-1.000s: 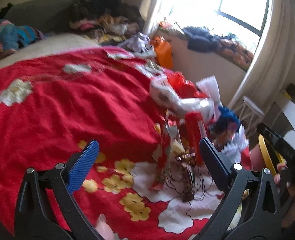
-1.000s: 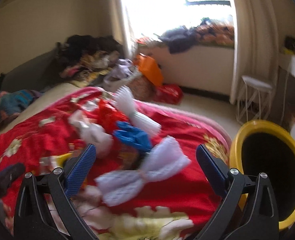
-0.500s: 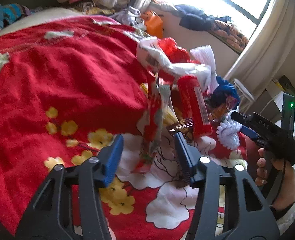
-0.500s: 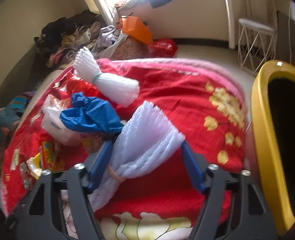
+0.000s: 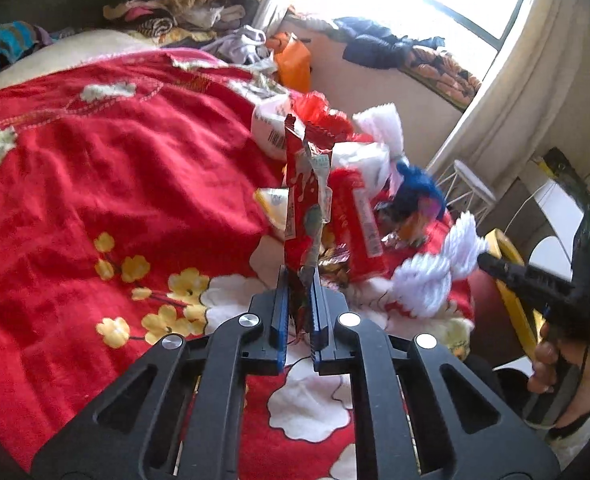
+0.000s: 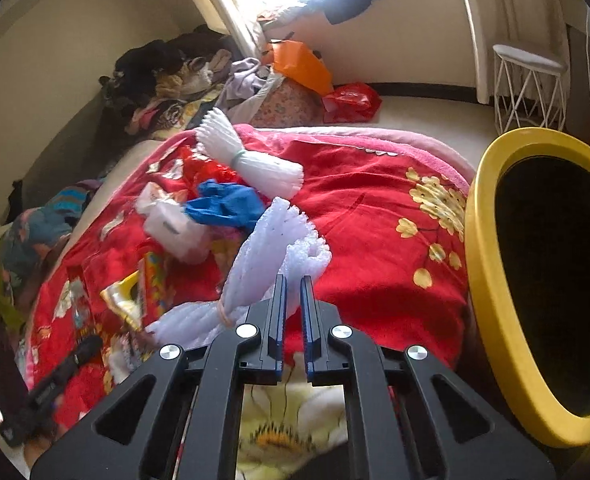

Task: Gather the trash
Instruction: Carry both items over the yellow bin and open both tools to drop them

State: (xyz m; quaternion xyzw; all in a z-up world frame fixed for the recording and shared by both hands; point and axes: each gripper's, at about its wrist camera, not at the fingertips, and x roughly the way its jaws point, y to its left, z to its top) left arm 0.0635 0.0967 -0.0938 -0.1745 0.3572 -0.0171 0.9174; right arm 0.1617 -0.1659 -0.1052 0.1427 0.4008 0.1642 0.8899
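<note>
Red blanket (image 5: 95, 168) below; left tongs (image 5: 298, 300) pinch upright red wrapper (image 5: 305, 200).

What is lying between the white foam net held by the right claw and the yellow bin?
In the right wrist view, only bare red blanket with yellow flowers lies between the white foam net, pinched in the right claw, and the yellow bin.

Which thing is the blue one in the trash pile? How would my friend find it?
Start at the big red flowered blanket covering the bed, then find the trash heap near its middle. The crumpled blue plastic glove lies there between two white foam nets, and it is the only bright blue piece among red wrappers and white scraps.
</note>
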